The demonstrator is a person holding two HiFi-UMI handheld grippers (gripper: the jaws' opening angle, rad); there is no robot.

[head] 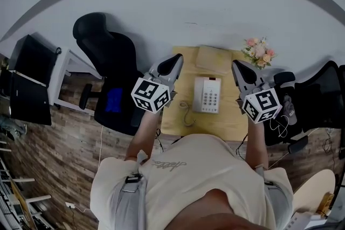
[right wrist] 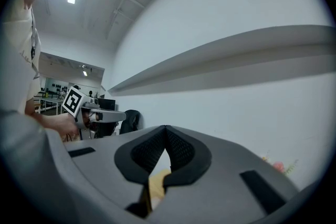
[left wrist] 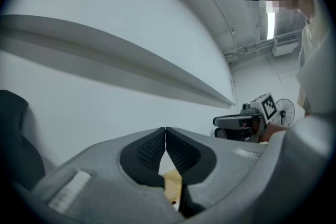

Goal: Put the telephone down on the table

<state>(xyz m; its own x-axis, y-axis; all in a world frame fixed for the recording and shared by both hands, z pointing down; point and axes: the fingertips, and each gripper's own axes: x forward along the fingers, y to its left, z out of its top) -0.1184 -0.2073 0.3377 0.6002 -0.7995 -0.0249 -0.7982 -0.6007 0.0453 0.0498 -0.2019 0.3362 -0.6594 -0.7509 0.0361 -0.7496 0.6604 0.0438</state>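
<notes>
A white desk telephone [head: 207,94] lies flat on the small wooden table [head: 178,121], with its coiled cord [head: 186,112] trailing to the left. My left gripper [head: 177,61] hovers over the table's left edge, jaws shut and empty. To the phone's right my right gripper [head: 236,66] is held level, jaws also shut with nothing in them. In the left gripper view the pads meet at the tips [left wrist: 166,129] and the right gripper [left wrist: 247,122] shows at the far right. The right gripper view shows its own closed jaws [right wrist: 166,128] and the left gripper [right wrist: 86,107] at its left.
A tan cushion or pad [head: 214,58] lies at the table's far edge and a small flower bouquet [head: 259,51] stands at the far right corner. A black office chair [head: 108,56] stands left of the table, another chair [head: 323,89] right. Behind is a white wall.
</notes>
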